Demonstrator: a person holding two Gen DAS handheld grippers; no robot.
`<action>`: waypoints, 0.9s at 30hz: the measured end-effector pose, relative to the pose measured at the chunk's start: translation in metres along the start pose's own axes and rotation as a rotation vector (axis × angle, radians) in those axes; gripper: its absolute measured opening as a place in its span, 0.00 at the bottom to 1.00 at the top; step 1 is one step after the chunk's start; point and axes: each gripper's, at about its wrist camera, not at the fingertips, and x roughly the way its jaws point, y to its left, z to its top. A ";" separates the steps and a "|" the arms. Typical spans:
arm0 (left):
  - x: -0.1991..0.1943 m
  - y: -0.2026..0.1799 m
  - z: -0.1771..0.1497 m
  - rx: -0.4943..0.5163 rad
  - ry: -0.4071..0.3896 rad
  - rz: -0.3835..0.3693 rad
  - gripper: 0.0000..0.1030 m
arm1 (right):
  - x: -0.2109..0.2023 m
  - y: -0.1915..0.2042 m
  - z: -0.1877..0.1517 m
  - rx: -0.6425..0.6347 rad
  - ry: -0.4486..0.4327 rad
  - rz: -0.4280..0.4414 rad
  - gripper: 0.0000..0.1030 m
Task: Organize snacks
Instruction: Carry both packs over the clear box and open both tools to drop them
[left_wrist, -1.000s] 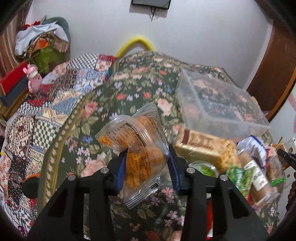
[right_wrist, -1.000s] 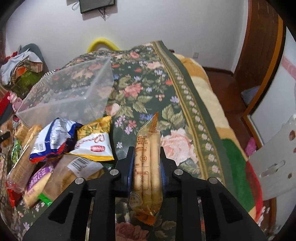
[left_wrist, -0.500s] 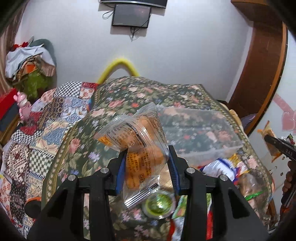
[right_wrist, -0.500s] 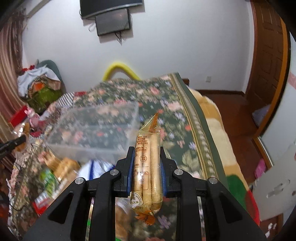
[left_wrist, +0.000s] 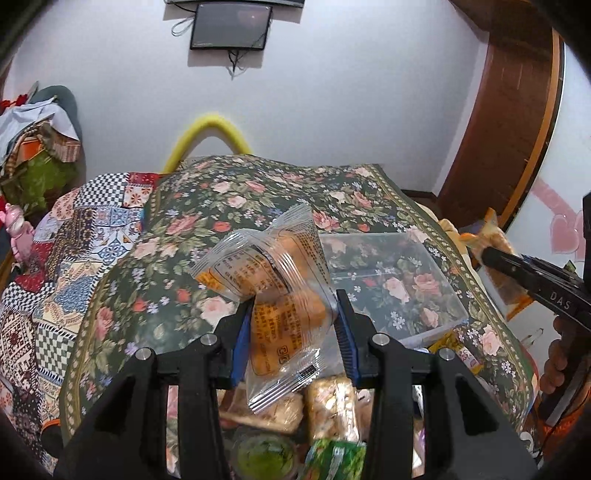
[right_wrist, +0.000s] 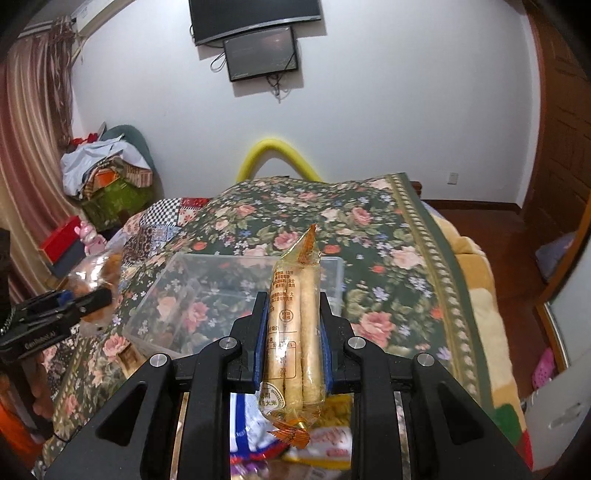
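Observation:
My left gripper (left_wrist: 291, 314) is shut on a clear packet of orange pastry (left_wrist: 280, 295), held above the snack pile. My right gripper (right_wrist: 293, 314) is shut on a long packet of wafer rolls (right_wrist: 293, 325), held upright. A clear plastic box (left_wrist: 402, 280) sits open and empty on the floral blanket; it also shows in the right wrist view (right_wrist: 207, 291), just beyond the wafer packet. The right gripper shows at the right edge of the left wrist view (left_wrist: 491, 258), and the left gripper at the left edge of the right wrist view (right_wrist: 99, 295).
A pile of loose snack packets (left_wrist: 325, 410) lies near me, below both grippers. The floral blanket (right_wrist: 351, 229) covers a bed. A patchwork quilt (left_wrist: 62, 258) lies to the left. A wooden door (left_wrist: 509, 110) stands at the right.
Both grippers have risen and pulled back with their packets. The clear box now lies lower and farther ahead in both views.

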 end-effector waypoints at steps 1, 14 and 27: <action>0.005 -0.001 0.001 0.003 0.007 -0.002 0.40 | 0.004 0.002 0.001 -0.004 0.006 0.006 0.20; 0.075 -0.012 0.007 0.031 0.163 -0.018 0.40 | 0.065 0.010 0.007 -0.062 0.172 0.032 0.20; 0.099 -0.015 0.003 0.057 0.241 0.004 0.41 | 0.096 0.012 -0.003 -0.110 0.295 0.021 0.21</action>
